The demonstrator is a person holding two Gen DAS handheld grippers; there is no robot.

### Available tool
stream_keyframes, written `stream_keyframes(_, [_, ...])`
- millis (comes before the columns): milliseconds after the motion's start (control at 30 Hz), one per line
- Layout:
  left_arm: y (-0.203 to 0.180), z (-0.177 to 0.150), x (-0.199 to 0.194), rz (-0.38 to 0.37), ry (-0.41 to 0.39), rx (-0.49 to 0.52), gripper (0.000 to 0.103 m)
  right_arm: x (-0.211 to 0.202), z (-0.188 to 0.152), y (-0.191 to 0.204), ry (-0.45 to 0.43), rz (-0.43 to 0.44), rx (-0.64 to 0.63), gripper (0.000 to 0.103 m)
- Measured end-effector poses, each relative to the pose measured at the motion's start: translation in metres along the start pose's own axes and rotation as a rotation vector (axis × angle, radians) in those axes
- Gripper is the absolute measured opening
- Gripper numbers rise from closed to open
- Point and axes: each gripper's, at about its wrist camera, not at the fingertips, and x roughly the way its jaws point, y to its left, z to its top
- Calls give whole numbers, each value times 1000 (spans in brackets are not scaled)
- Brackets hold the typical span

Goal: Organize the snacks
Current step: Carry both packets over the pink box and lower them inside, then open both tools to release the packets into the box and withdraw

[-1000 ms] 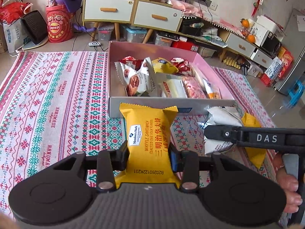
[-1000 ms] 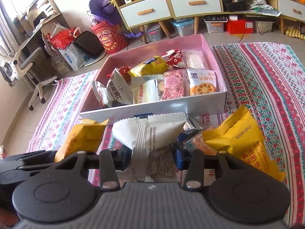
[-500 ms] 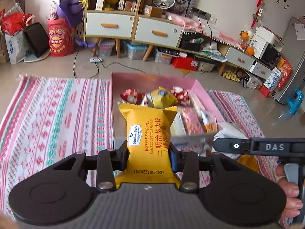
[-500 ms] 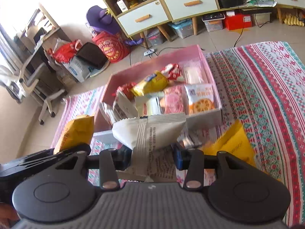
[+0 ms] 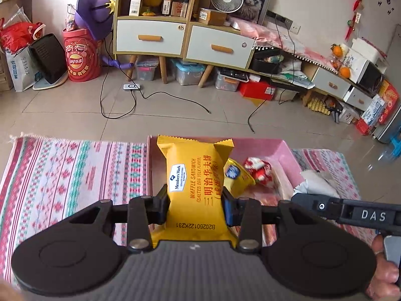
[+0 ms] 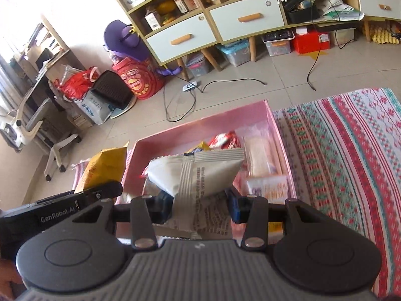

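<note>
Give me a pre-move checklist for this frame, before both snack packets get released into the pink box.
1. Left tongs grip the yellow waffle sandwich packet on both sides: ok.
2. Right tongs grip the white packet on both sides: ok.
3. Pink box lies ahead of both packets: ok.
4. Bare floor in the box for two more packets: cannot tell, the held packets hide much of it and snacks such as the red packet are already inside.
5. The two tools are apart: ok, side by side, not touching.
6. Packets are over the box rather than short of its near wall: cannot tell.
</note>
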Motion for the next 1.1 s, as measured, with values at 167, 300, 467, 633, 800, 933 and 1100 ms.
stream_keyframes(167, [1,13,28,5,44,-17,47,19,16,-2,1,-31,12,41])
stream_keyframes(300, [3,18,45,23,71,-26,47,32,22,-6,14,-40,35,41])
stream_keyframes(467, [1,19,54,39,71,-22,47,45,23,-6,35,-53,50,41])
stream_keyframes(633, [4,23,62,53,74,-29,47,51,23,-4,39,-59,62,41])
stream_keyframes(800, [6,24,64,60,54,-41,51,49,24,-3,38,-67,69,49])
stream_keyframes(933, [7,23,59,49,41,-49,72,43,28,-3,28,-50,71,56])
stream_keyframes(1100, [6,21,51,46,35,-39,80,31,30,-3,8,-60,53,63])
